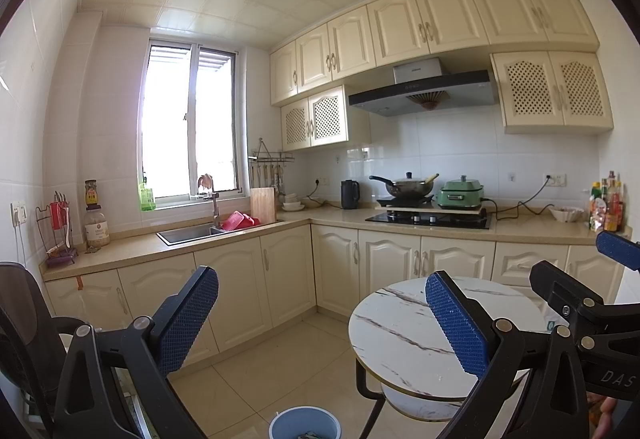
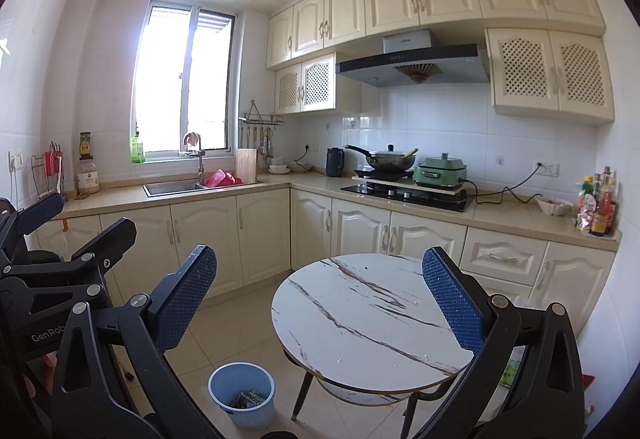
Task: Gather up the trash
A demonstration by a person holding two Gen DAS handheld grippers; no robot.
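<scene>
**Both claws wide and empty above a kitchen side table**

The right wrist view shows the blue bin (image 2: 241,395) whole, standing on the tiled floor (image 2: 240,323) just left of the round marble surface (image 2: 368,319), with scraps of trash (image 2: 246,399) in its bottom. The left wrist view catches only the bin's rim (image 1: 305,421) at the lower edge. The left claw (image 1: 322,323) and the right claw (image 2: 320,303) are both spread wide, holding nothing. Each view catches the other claw at its edge. The marble top looks bare but for small specks. Open floor lies between the table and the cream cabinets (image 2: 208,235).
</scene>
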